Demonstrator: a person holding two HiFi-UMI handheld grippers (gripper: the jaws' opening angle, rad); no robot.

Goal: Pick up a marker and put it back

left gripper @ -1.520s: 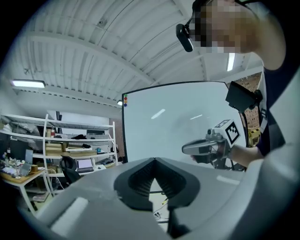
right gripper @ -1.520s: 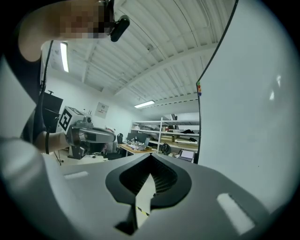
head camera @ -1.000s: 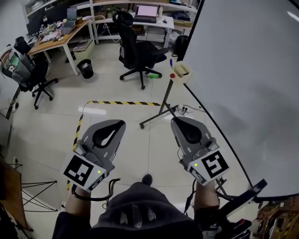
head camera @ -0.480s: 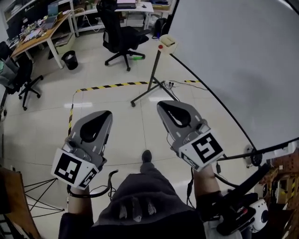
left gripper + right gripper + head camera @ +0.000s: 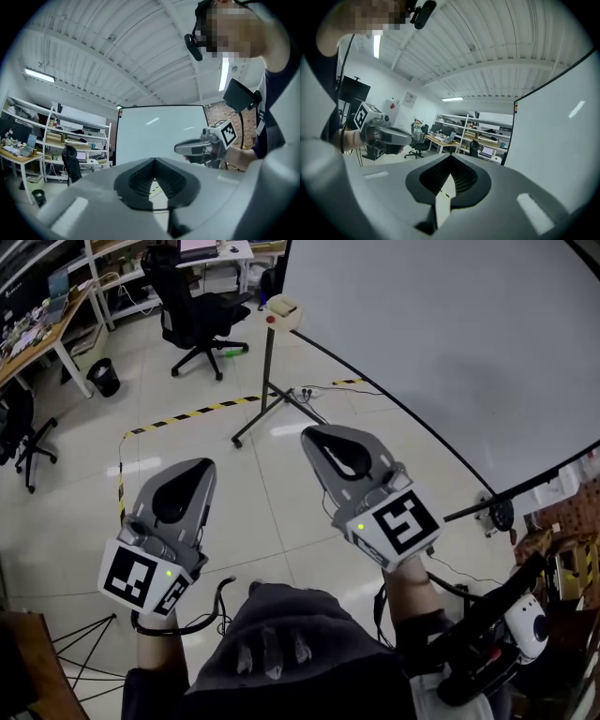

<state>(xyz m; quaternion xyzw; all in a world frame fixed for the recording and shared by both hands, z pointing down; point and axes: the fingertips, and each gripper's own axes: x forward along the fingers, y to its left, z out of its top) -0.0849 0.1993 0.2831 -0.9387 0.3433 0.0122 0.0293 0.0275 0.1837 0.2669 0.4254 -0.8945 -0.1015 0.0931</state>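
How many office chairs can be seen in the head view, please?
2. One office chair stands at the top, left of centre; the other office chair is cut by the left edge. More may be hidden.

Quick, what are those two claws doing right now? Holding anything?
Left gripper: closed, holding nothing.
Right gripper: closed, holding nothing.

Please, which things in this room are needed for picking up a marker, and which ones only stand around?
Needed: left gripper and right gripper, both shut and empty; whiteboard; small box at its corner, probably holding markers.
Only around: office chair; waste bin; desk; striped floor tape.
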